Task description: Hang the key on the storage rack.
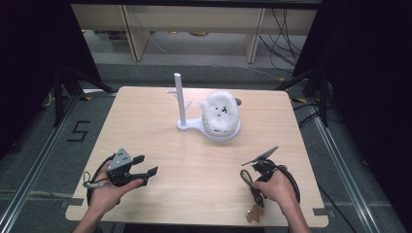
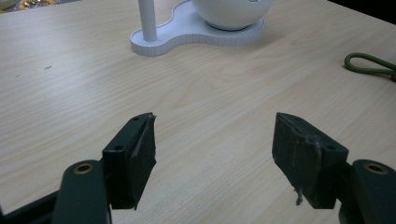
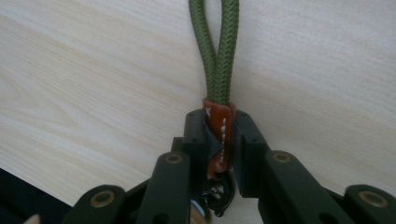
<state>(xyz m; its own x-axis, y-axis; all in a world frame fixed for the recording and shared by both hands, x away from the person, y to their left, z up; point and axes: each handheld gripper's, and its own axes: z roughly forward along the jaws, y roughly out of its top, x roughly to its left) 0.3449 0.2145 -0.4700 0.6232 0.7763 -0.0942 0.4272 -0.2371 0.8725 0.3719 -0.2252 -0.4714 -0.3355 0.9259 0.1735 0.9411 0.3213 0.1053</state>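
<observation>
Two grippers are on the table [image 1: 194, 160], which is pale wood and the largest thing in front of me. At its far middle stands a white stand [image 1: 194, 127]: a flat base with an upright post [image 1: 179, 97] and a rounded white bowl-like piece [image 1: 219, 112] sitting on the wider end of the base.

Left gripper [image 2: 215, 140]: jaws wide apart, nothing between them, held low over bare wood at my near left and pointing toward the stand.

Right gripper [image 3: 219, 140]: jaws closed on the brown leather tab [image 3: 220, 126] of a keyring strap. The green cord loop [image 3: 215, 51] runs out of the tab and away from the jaws, flat on the wood. In the high view the strap [image 1: 248, 180] lies at the near right, well apart from the stand, with what look like keys [image 1: 253, 212] trailing behind my hand; too small there to be sure.

Judgement: the loop probably has to go over the post.

Risks from here:
- The grip is on the tab's narrow end only; the weight of the keys on lifting could pull the leather out of the pads.
- The loop's two strands lie pressed together; a limp, closed loop may miss the post top unless my left gripper spreads it.
- The stand looks light; a sideways knock on the post could shift or tip it.
</observation>
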